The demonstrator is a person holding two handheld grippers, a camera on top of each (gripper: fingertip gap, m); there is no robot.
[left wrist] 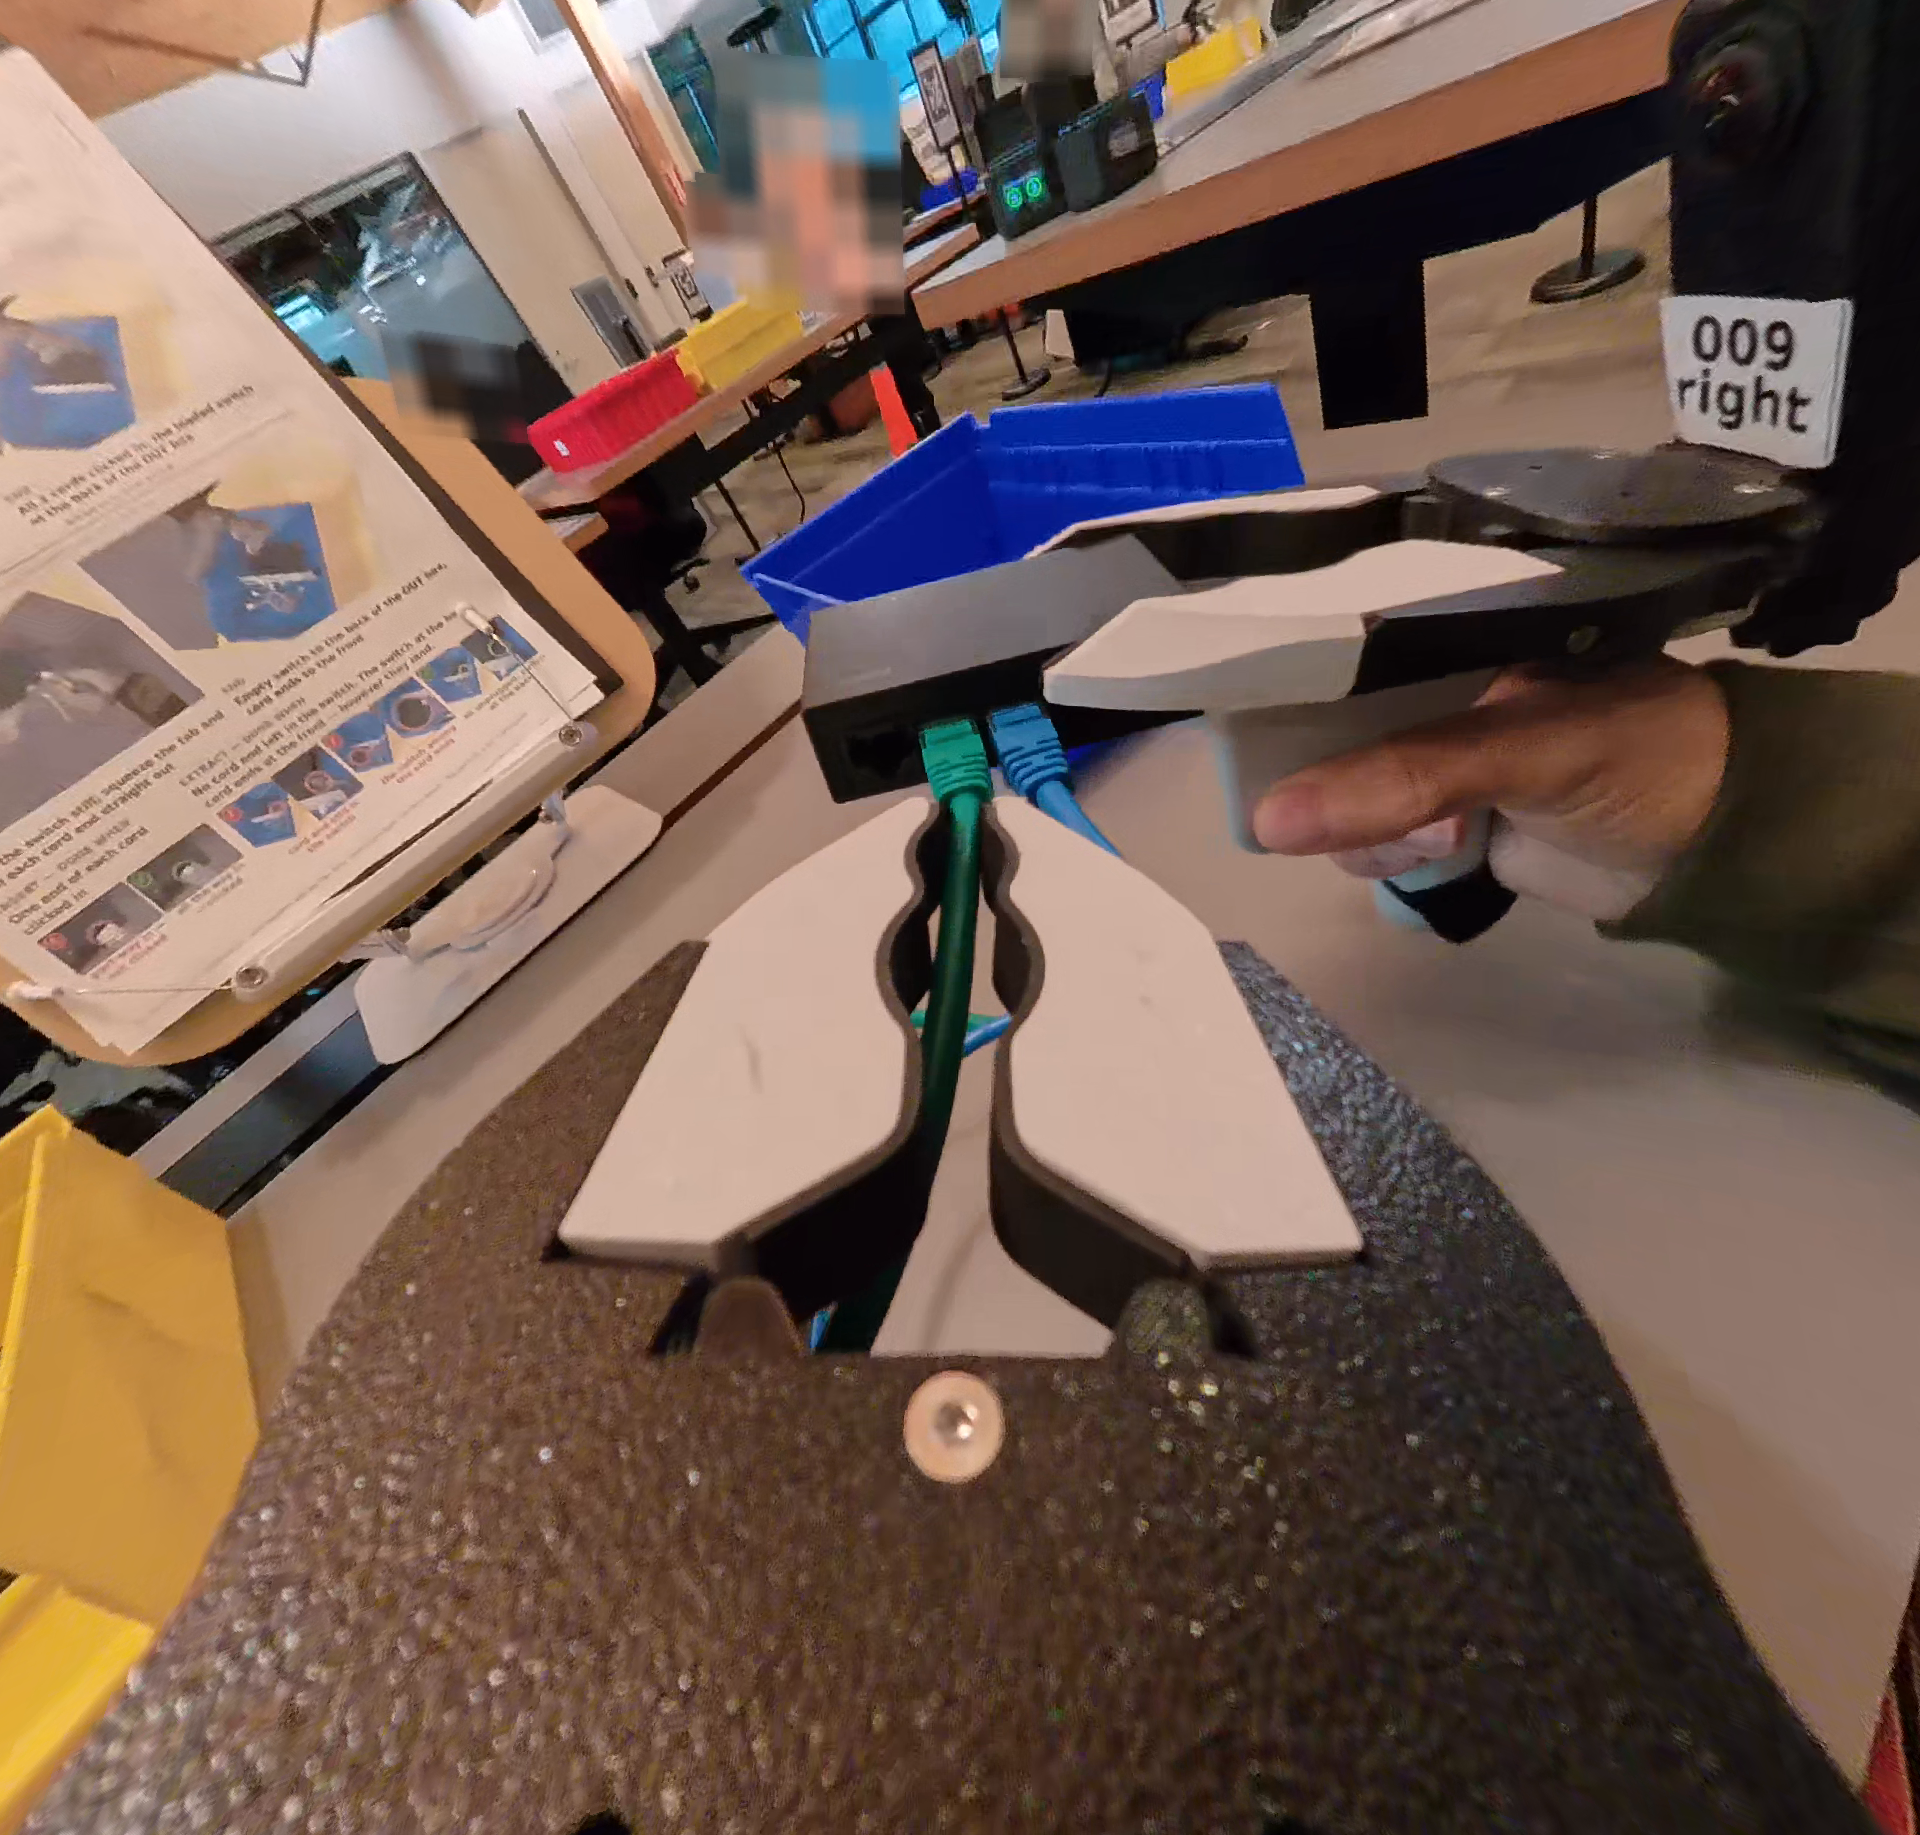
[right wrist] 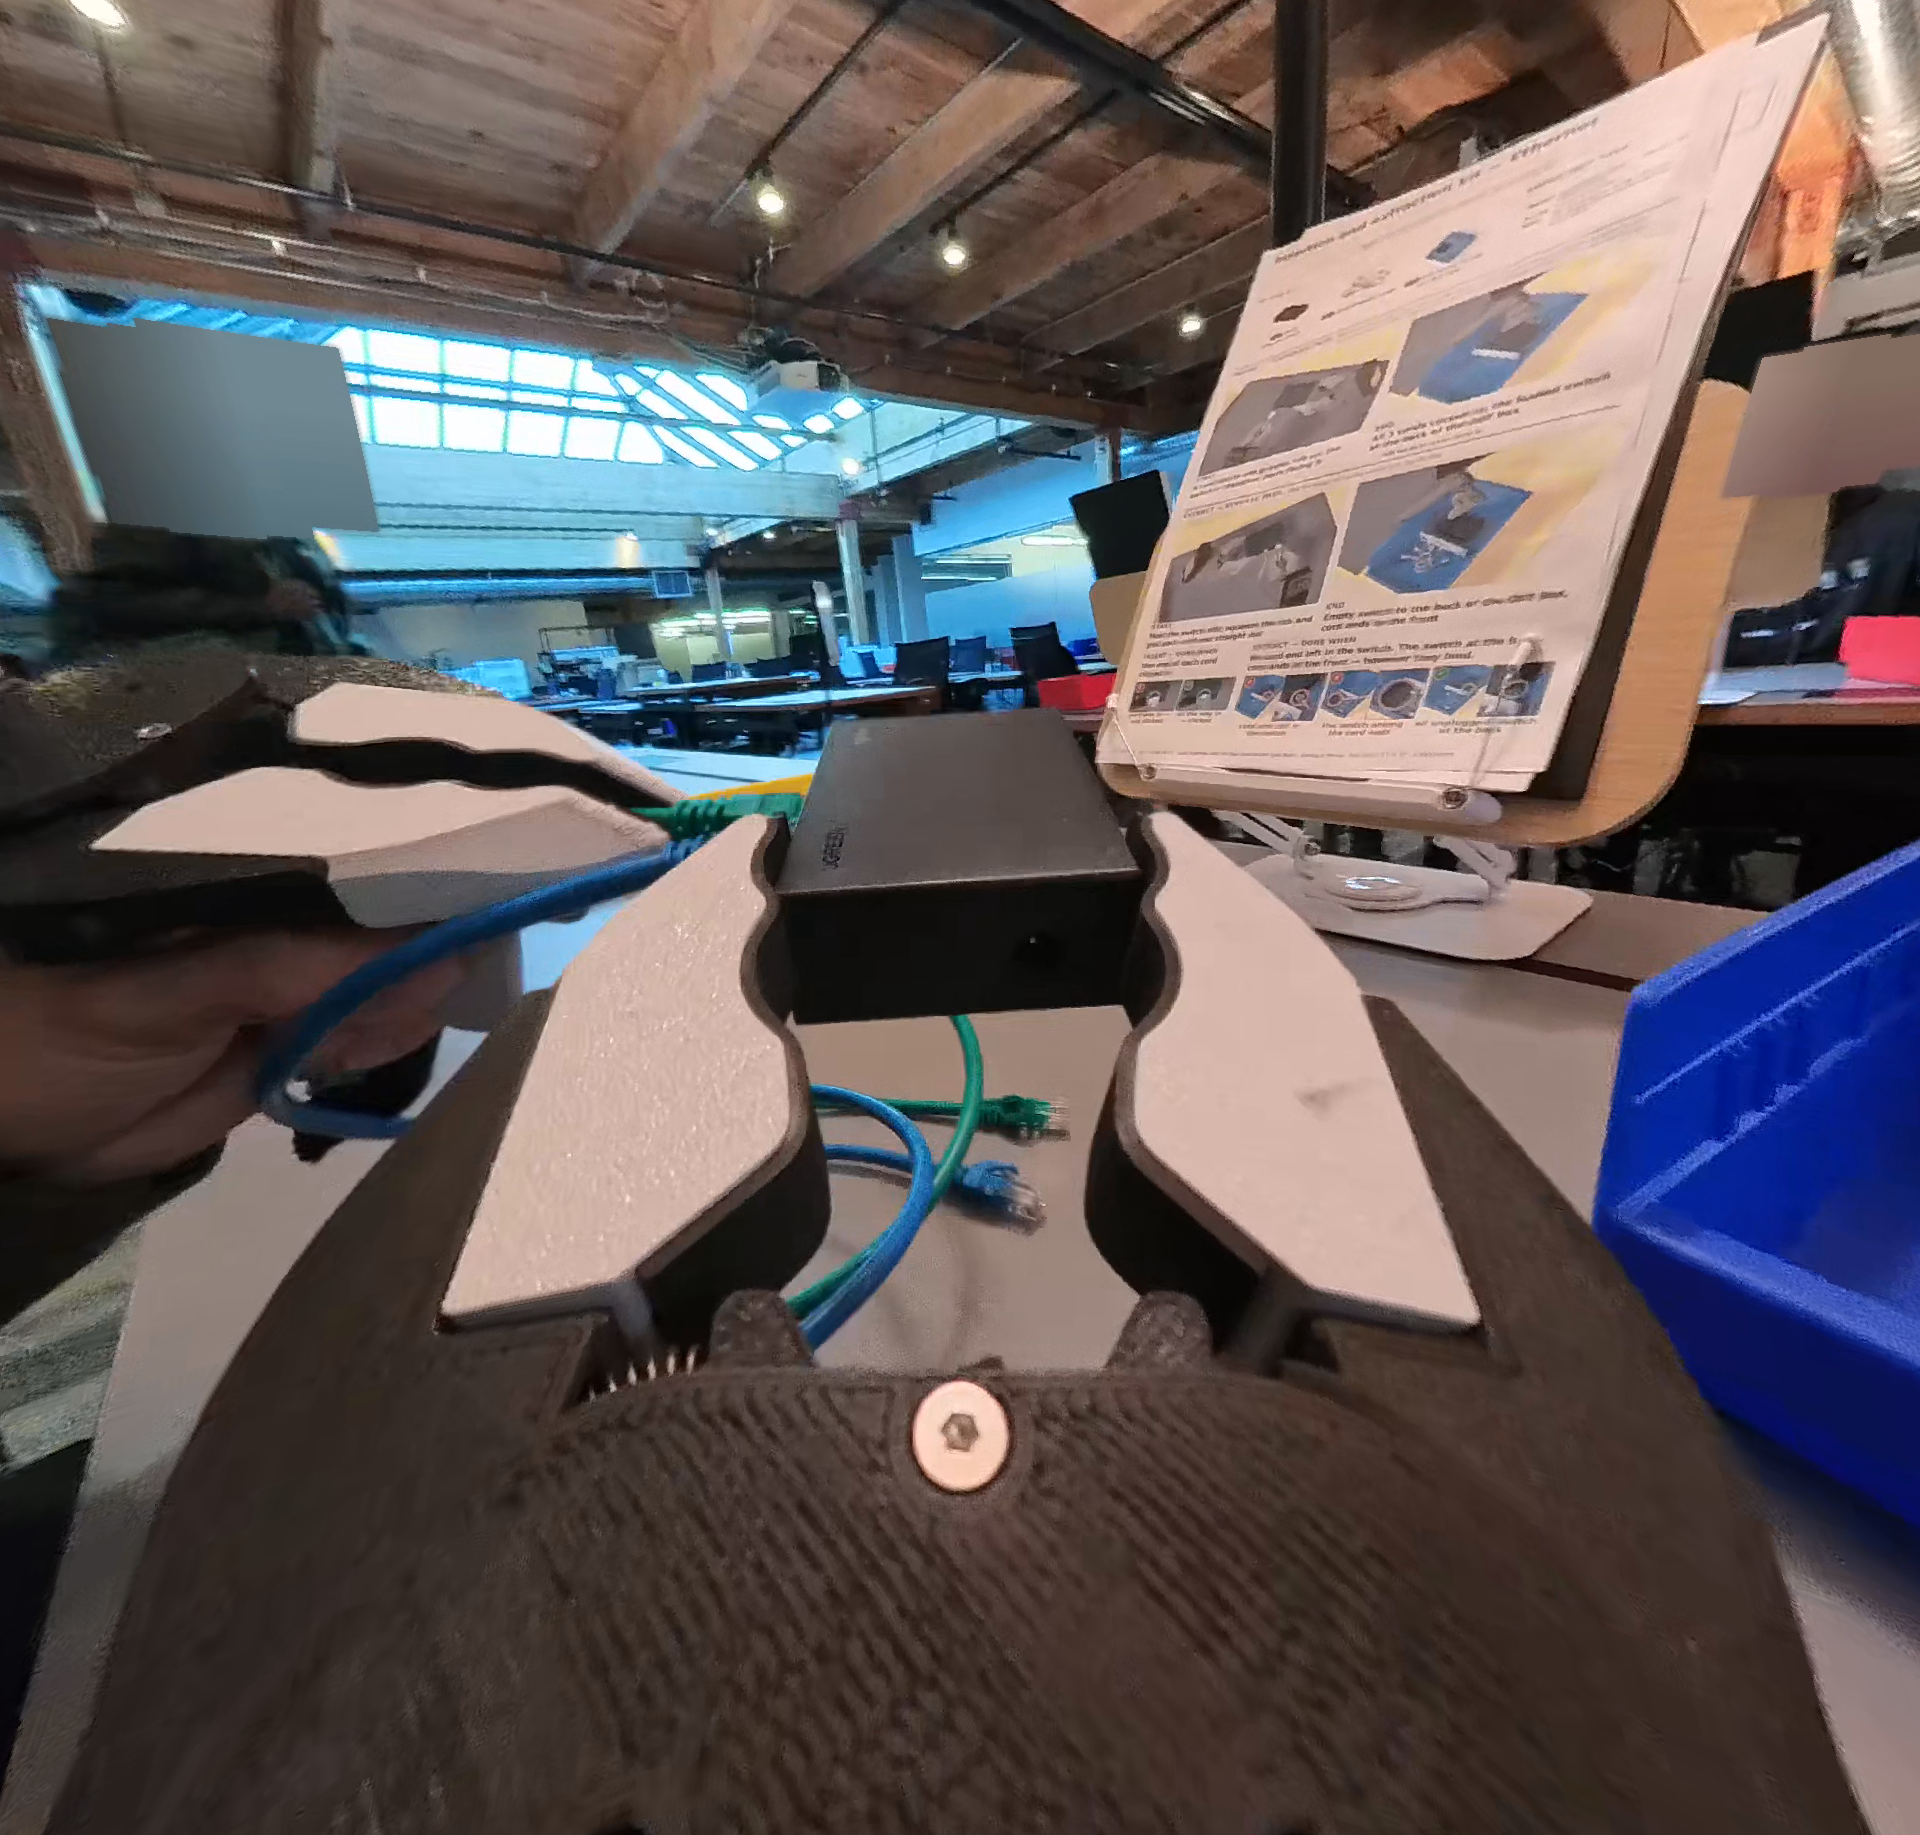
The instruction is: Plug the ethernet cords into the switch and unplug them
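Observation:
A black switch point(left wrist: 935, 642) is held above the table by my right gripper point(right wrist: 956, 850), whose jaws are shut on its sides; the switch point(right wrist: 951, 850) fills the gap between the jaws. The right gripper point(left wrist: 1101, 601) also shows in the left wrist view. A green cord point(left wrist: 961, 912) and a blue cord point(left wrist: 1039, 762) sit with their plugs in the switch's ports. My left gripper point(left wrist: 956, 835) is shut on the green cord just behind its plug. The left gripper point(right wrist: 644, 803) also shows in the right wrist view. The cords' free ends, green point(right wrist: 1023, 1115) and blue point(right wrist: 992, 1188), lie on the table.
A blue bin point(left wrist: 1039, 497) stands behind the switch, also in the right wrist view point(right wrist: 1766, 1162). An instruction sheet on a stand point(left wrist: 260, 663) is at the left, seen too in the right wrist view point(right wrist: 1403, 497). A yellow bin point(left wrist: 94, 1370) sits near left. The grey table point(left wrist: 1455, 1110) lies below.

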